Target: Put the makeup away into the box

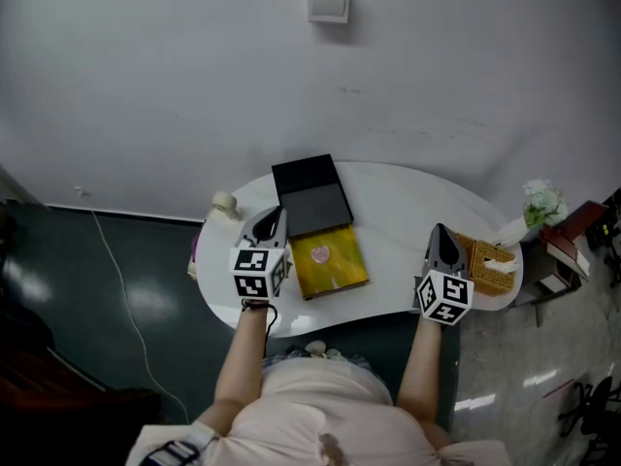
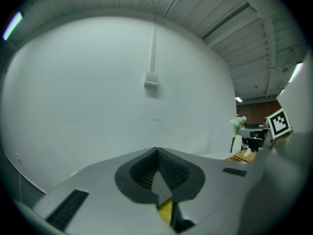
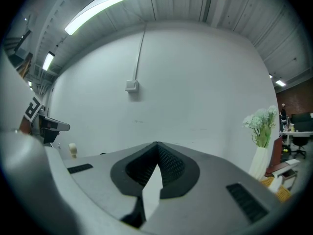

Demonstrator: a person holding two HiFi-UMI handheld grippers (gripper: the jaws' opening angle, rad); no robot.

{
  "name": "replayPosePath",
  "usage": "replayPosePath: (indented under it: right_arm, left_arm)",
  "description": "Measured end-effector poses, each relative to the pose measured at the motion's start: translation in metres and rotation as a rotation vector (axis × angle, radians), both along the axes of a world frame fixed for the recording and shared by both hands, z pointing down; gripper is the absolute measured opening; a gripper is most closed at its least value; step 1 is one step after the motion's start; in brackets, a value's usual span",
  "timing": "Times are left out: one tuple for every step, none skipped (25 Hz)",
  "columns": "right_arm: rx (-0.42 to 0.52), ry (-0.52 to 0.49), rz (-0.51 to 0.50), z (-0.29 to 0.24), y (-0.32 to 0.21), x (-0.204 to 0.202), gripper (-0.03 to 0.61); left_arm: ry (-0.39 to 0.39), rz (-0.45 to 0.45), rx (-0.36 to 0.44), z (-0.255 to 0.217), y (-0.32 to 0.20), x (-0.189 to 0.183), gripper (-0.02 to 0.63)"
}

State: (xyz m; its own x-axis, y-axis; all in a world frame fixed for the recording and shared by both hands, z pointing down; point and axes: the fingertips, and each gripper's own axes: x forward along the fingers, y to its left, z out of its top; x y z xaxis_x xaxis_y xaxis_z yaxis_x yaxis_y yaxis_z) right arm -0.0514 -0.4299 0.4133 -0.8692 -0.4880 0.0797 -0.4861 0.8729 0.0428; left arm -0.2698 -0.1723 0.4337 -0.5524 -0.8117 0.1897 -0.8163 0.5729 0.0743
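**White table by a plain wall: both grippers empty**

White rounded table (image 1: 408, 202) stands against a plain white wall. Black rectangular box (image 1: 310, 197) sits near table centre. Glossy yellow square makeup case (image 1: 335, 270) with a pink spot lies just beside it at 6 o'clock. Left gripper (image 1: 274, 217) hovers at the case's 9 o'clock, right gripper (image 1: 442, 233) at 3 o'clock, well apart. Both jaw pairs together, nothing between them.

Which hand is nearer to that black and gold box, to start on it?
Likely the left: the left gripper sits right beside the box, while the right gripper is away near the wooden tissue holder. Both are shut, empty.
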Motion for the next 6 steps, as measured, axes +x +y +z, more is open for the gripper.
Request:
replayPosePath:
  right_arm:
    - [0.0,0.003,0.0,0.0006,-0.0007,0.0,0.014]
    - [0.001,0.006,0.001,0.0012,-0.0015,-0.0003,0.014]
    - [0.001,0.009,0.0,0.0016,-0.0022,-0.001,0.014]
    - [0.001,0.012,0.0,0.002,-0.0026,-0.002,0.014]
    - [0.001,0.015,-0.001,0.0025,-0.003,-0.003,0.014]
    - [0.002,0.018,-0.002,0.003,-0.0032,-0.0041,0.014]
  left_arm:
    - [0.003,-0.001,-0.001,0.0008,-0.0004,0.0001,0.026]
    - [0.005,-0.002,-0.002,0.0016,-0.0009,-0.0001,0.026]
    - [0.006,-0.002,-0.003,0.0019,-0.0014,-0.0004,0.026]
    - [0.006,-0.002,-0.004,0.0019,-0.002,-0.001,0.026]
    - [0.006,-0.003,-0.004,0.0021,-0.0024,-0.0017,0.026]
    - [0.007,-0.003,-0.005,0.0022,-0.0028,-0.0023,0.026]
